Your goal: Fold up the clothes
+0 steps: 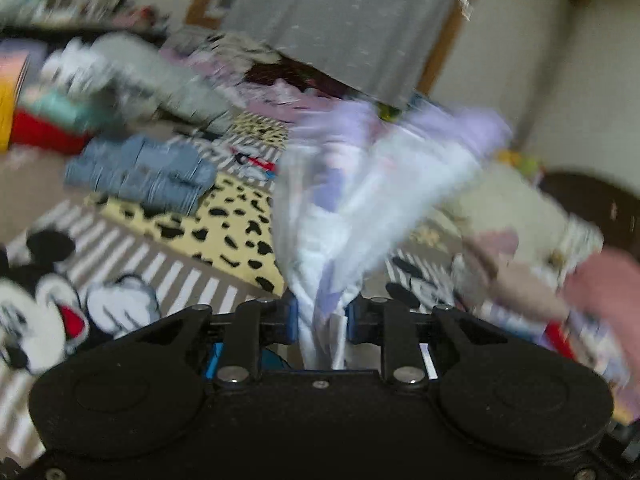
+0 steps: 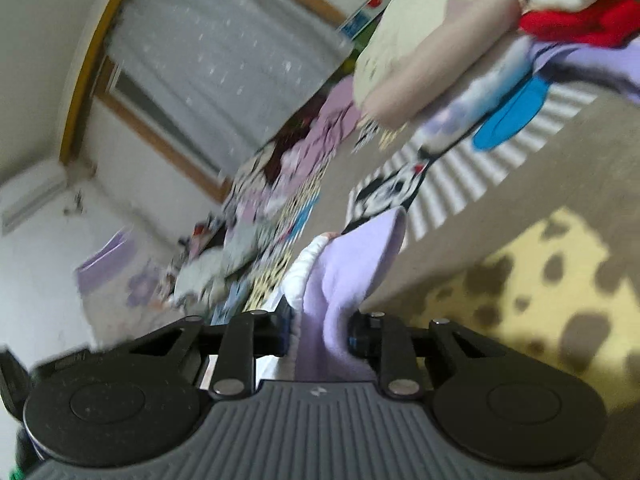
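A white and lilac garment [image 1: 360,200] fans out blurred in front of the left wrist view, lifted off the patterned blanket. My left gripper [image 1: 322,316] is shut on a bunched white part of it. In the right wrist view my right gripper [image 2: 320,328] is shut on a lilac fold of the garment [image 2: 348,264] with a white padded edge beside it. That view is strongly tilted. The two grips are on different parts of the same piece as far as I can tell.
A cartoon-mouse blanket [image 1: 132,264] with a yellow spotted patch [image 1: 224,224] covers the surface. Folded denim [image 1: 140,172] lies at the left. Heaps of clothes [image 1: 532,248] sit at the right and along the back. A grey curtain [image 1: 352,20] hangs behind.
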